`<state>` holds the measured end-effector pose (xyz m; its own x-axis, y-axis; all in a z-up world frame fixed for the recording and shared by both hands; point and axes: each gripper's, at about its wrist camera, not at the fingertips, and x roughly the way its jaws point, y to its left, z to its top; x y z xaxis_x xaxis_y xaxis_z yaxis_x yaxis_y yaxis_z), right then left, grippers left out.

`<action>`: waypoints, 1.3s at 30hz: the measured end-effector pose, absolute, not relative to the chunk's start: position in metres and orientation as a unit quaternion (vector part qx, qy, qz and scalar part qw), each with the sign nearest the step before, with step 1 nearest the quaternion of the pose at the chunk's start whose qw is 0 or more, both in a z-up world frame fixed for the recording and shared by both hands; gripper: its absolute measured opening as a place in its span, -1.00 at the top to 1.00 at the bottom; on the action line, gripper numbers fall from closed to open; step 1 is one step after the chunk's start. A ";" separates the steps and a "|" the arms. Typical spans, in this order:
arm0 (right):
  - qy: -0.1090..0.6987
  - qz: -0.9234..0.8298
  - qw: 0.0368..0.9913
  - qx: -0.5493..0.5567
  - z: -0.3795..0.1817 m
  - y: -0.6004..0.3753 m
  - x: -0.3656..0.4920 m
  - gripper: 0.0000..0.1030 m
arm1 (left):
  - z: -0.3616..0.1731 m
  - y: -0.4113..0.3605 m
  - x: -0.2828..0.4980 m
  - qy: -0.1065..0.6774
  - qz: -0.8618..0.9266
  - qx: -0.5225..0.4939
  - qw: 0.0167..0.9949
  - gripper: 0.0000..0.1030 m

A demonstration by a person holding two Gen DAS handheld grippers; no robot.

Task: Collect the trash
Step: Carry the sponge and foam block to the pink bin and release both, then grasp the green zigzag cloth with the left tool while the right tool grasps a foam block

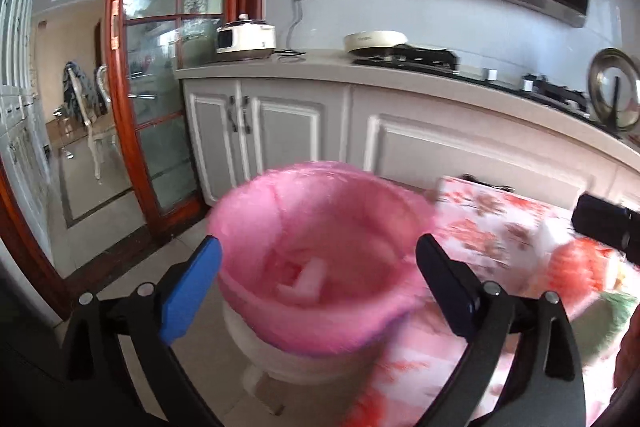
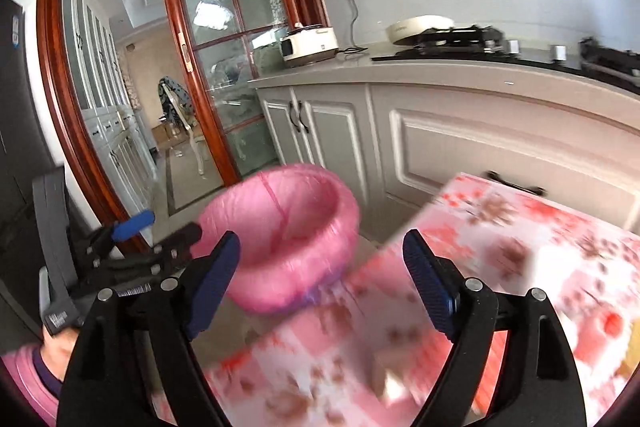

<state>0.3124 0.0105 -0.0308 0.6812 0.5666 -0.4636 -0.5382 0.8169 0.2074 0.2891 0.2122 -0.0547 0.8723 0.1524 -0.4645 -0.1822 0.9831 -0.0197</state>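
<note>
From the left wrist, the left gripper [image 1: 318,261] stood wide open and held nothing, over a white bin [image 1: 288,351] with a pink bag [image 1: 320,211]. White scraps [image 1: 306,277] lay inside.

From the right wrist, the right gripper [image 2: 322,257] was open and empty, near the flowery tablecloth [image 2: 500,247].

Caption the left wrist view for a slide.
Open left gripper above a pink-lined trash bin holding white scraps, beside a floral-clothed table.

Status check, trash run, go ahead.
Left gripper open, empty. Right gripper open, empty. Pink-lined bin ahead, white scraps inside. Nothing blocking.
</note>
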 end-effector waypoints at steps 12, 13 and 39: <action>0.245 0.190 0.951 -0.011 -0.062 -0.128 0.198 -0.65 | -0.076 0.084 0.218 0.257 0.007 -0.031 0.966 -0.84; 0.245 0.176 0.953 -0.007 -0.064 -0.138 0.192 -0.65 | -0.080 0.068 0.213 0.261 -0.009 -0.022 0.965 -0.84; 0.362 0.038 0.931 -0.008 -0.140 -0.203 0.216 -0.65 | -0.129 -0.009 0.212 0.316 -0.080 -0.042 0.944 -0.87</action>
